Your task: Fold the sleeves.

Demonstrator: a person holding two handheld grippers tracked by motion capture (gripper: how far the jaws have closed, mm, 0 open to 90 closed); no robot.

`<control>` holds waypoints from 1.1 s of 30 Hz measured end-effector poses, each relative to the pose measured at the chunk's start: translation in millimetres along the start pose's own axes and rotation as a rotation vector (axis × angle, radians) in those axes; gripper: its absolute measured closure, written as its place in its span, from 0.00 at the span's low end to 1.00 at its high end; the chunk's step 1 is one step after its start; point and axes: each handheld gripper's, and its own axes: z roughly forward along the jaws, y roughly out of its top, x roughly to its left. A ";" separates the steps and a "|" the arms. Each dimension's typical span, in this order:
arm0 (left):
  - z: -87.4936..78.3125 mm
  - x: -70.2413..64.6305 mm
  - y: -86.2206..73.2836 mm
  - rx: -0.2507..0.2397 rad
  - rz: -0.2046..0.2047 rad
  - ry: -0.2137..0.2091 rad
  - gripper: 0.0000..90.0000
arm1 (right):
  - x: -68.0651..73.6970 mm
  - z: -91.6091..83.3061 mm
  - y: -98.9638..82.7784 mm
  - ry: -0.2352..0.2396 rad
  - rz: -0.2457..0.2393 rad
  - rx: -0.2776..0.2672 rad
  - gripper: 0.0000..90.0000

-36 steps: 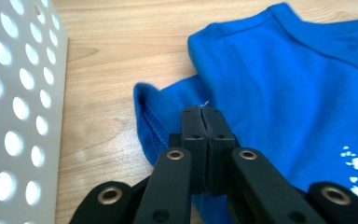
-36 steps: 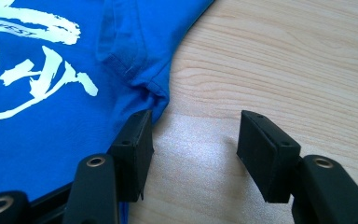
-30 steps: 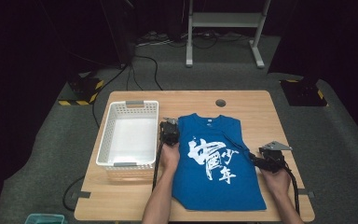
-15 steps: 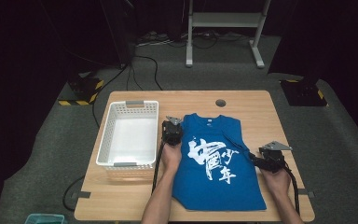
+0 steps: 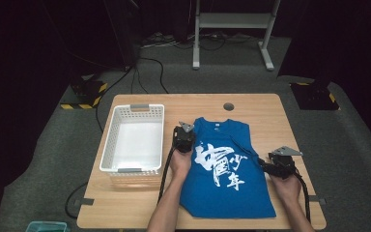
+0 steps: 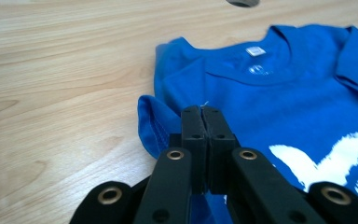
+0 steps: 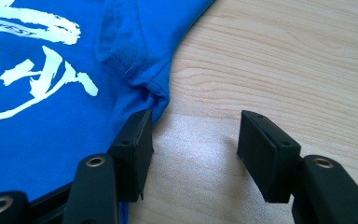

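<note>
Blue T-shirt [image 5: 224, 171] w/ white brush lettering lies face up on the wooden table [image 5: 251, 101], collar toward far edge.

L gripper [image 5: 184, 137] at shirt's left shoulder: jaws pressed fully together. In left gripper view the L sleeve [image 6: 154, 123] is folded inward, bunched just ahead and left of the jaw tips; can't tell if any cloth is pinched between them. Neck label [image 6: 255, 51] farther ahead, a bit to the right.

R gripper [image 5: 276, 165] at shirt's right edge, jaws standing wide apart, nothing between the pads but bare wood. In right gripper view one jaw sits at the shirt's edge by the R sleeve hem [image 7: 145, 77]; other jaw over bare tabletop.

White plastic basket [image 5: 134, 140] just beyond L gripper's outer side, apart from shirt.
</note>
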 end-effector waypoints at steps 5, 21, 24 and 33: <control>1.5 -4.9 -0.3 0.004 0.021 -0.028 0.98 | 0.0 0.0 0.0 0.000 0.001 0.000 0.50; 13.6 -17.6 -5.8 0.045 0.089 -0.072 0.92 | -0.1 0.0 0.0 0.001 0.003 0.000 0.50; 14.3 -20.0 -7.1 0.051 0.111 -0.085 0.90 | -0.1 0.0 0.0 0.001 0.001 0.000 0.50; 10.7 -24.3 -10.9 0.038 0.128 -0.100 0.84 | -0.2 0.0 0.0 0.002 0.003 0.001 0.50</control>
